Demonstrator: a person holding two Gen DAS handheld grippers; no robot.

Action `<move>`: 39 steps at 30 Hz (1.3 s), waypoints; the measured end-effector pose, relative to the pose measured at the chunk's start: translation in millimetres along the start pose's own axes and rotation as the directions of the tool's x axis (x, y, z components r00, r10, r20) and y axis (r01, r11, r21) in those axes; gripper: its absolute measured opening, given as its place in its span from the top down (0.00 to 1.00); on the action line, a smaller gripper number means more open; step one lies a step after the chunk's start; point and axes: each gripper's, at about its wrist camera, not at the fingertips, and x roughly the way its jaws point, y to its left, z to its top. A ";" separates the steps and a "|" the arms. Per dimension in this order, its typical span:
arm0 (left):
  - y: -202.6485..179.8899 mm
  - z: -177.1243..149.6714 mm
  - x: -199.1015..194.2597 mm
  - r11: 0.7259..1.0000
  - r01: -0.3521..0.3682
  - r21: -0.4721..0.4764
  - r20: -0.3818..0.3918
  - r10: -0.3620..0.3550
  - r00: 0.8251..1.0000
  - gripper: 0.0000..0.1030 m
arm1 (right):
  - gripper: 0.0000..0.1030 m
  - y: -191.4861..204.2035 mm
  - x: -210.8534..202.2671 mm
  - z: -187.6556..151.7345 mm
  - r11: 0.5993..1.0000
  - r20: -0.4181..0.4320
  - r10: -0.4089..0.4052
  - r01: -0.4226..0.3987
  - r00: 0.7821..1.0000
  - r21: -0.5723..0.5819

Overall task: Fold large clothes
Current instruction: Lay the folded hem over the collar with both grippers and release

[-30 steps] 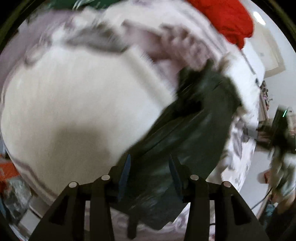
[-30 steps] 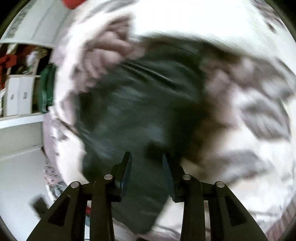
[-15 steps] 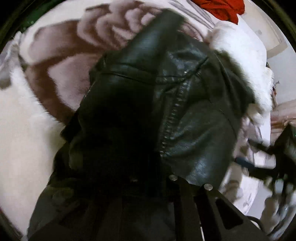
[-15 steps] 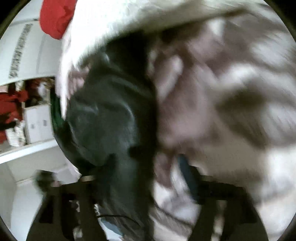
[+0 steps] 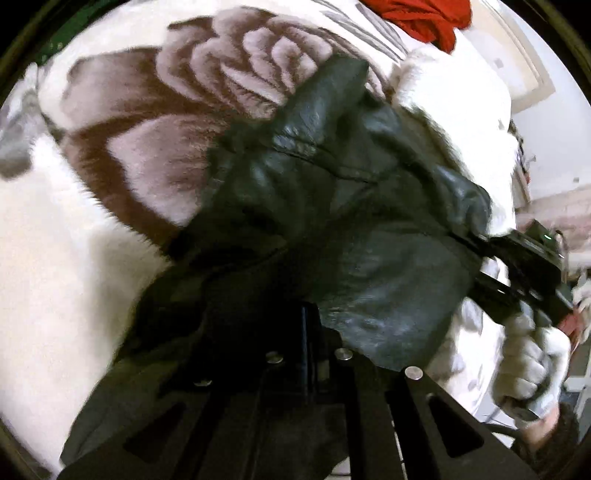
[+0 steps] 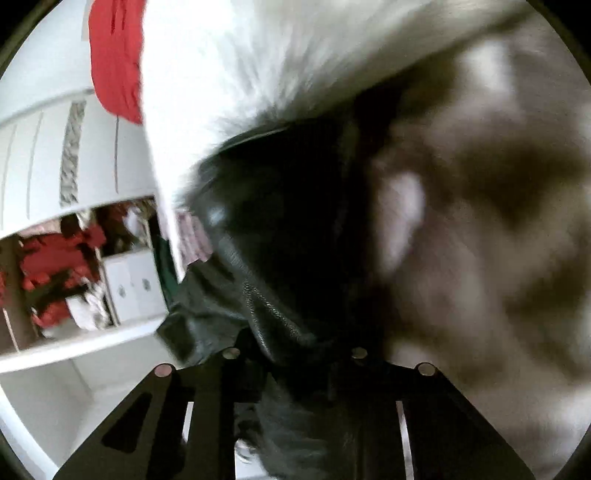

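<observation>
A black leather jacket lies bunched on a fluffy white and brown rose-patterned blanket. My left gripper is shut on a fold of the jacket, which drapes over its fingers. In the right wrist view the jacket fills the centre and my right gripper is shut on its edge. The right gripper also shows in the left wrist view, held by a white-gloved hand at the jacket's right side.
A red garment lies at the far end of the blanket; it also shows in the right wrist view. Shelves with white boxes and red things stand beyond the bed edge. A white wall is at the right.
Both grippers were open above the flat jacket one second ago. They have since closed on it and lifted it, bunching the leather toward the cameras.
</observation>
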 end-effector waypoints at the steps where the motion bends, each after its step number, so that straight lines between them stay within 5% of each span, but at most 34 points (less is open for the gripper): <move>1: -1.6 -2.4 -3.3 1.000 -0.013 0.022 0.003 0.013 1.000 0.96 | 0.78 -2.3 -14.0 -9.7 1.000 0.016 0.005 -0.005 1.000 0.009; 6: -24.7 -41.1 -35.2 0.990 -0.031 0.138 -0.019 0.034 0.999 0.90 | 0.79 -48.6 -112.7 -88.2 0.991 0.122 -0.054 0.038 0.991 0.132; 8: -34.5 -57.6 -32.3 0.986 -0.033 0.163 -0.032 0.039 0.999 0.81 | 0.79 -75.2 -154.1 -119.8 0.976 0.151 -0.146 0.117 0.978 0.182; 10: -39.3 -76.4 -17.6 0.981 -0.072 0.181 -0.060 0.084 0.995 0.34 | 0.76 -108.4 -173.0 -146.6 0.948 0.123 -0.244 0.210 0.962 0.237; 11: -40.4 -88.3 -5.5 0.974 -0.111 0.196 -0.080 0.129 0.988 0.27 | 0.67 -122.8 -176.8 -154.8 0.931 0.092 -0.281 0.248 0.955 0.266; 14: -42.9 -108.5 19.3 0.958 -0.189 0.215 -0.082 0.210 0.974 0.25 | 0.63 -148.3 -193.8 -173.0 0.872 0.028 -0.402 0.373 0.915 0.316; 18: -23.9 -121.4 39.0 0.964 -0.197 0.177 -0.076 0.213 0.974 0.23 | 0.63 -108.3 -219.8 -182.0 0.878 0.084 -0.457 0.434 0.886 0.201; 24: -19.7 -109.4 51.7 0.962 -0.192 0.197 -0.076 0.210 0.975 0.11 | 0.63 -9.3 -139.2 -148.9 0.922 -0.039 -0.363 0.353 0.931 -0.157; 27: -16.9 -102.3 56.4 0.956 -0.187 0.224 -0.086 0.211 0.974 0.07 | 0.63 23.1 -59.7 -115.4 0.871 -0.071 -0.432 0.396 0.899 -0.292; 29: -10.2 -96.3 56.1 0.968 -0.152 0.202 -0.090 0.173 0.981 0.07 | 0.63 30.0 -12.8 -90.1 0.786 -0.029 -0.559 0.518 0.829 -0.338; 31: -3.7 -91.4 56.3 0.978 -0.119 0.173 -0.081 0.134 0.988 0.06 | 0.63 24.5 7.9 -75.8 0.755 -0.018 -0.600 0.560 0.799 -0.341; 35: -3.5 -91.4 59.4 0.974 -0.131 0.186 -0.048 0.142 0.989 0.06 | 0.62 21.3 14.5 -61.9 0.757 -0.051 -0.613 0.567 0.789 -0.326; 39: -15.4 -97.3 45.7 0.960 -0.199 0.197 -0.030 0.209 0.977 0.11 | 0.63 37.4 -30.2 -67.2 0.781 -0.044 -0.580 0.541 0.813 -0.312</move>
